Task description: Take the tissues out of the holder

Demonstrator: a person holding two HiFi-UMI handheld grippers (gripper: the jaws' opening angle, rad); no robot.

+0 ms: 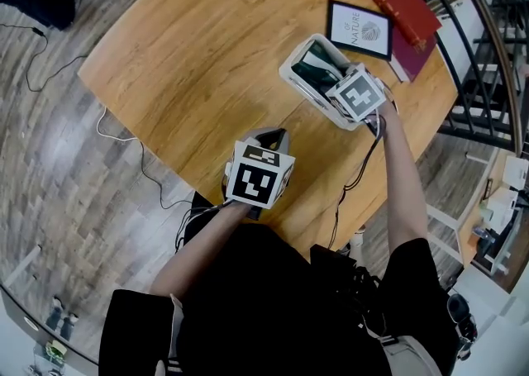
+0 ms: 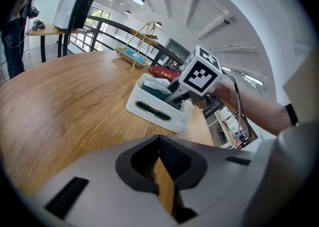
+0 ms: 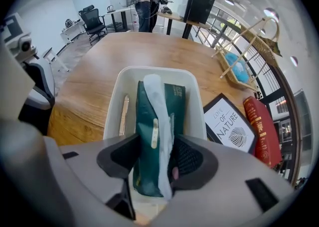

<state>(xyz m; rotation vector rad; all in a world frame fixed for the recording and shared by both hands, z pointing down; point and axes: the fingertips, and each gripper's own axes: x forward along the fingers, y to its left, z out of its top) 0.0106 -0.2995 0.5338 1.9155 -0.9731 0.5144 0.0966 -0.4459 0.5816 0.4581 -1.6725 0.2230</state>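
A white tissue holder (image 1: 291,77) (image 3: 155,71) (image 2: 153,112) stands on the round wooden table (image 1: 207,60). In it stands a dark green tissue pack (image 3: 148,131) (image 1: 312,71) with a white tissue sticking out of its top. My right gripper (image 3: 154,163) (image 1: 325,78) reaches into the holder, and both jaws press on the pack's sides. In the left gripper view the right gripper (image 2: 175,98) shows dipping into the holder. My left gripper (image 1: 273,136) (image 2: 162,181) hovers near the table's front edge, shut, with nothing held.
A framed print (image 1: 359,29) (image 3: 232,128) lies just beyond the holder, with red books (image 1: 399,1) (image 3: 264,131) beside it. A wire basket (image 3: 244,56) stands farther back. A black railing (image 1: 496,52) runs past the table's right edge. People stand at a far desk.
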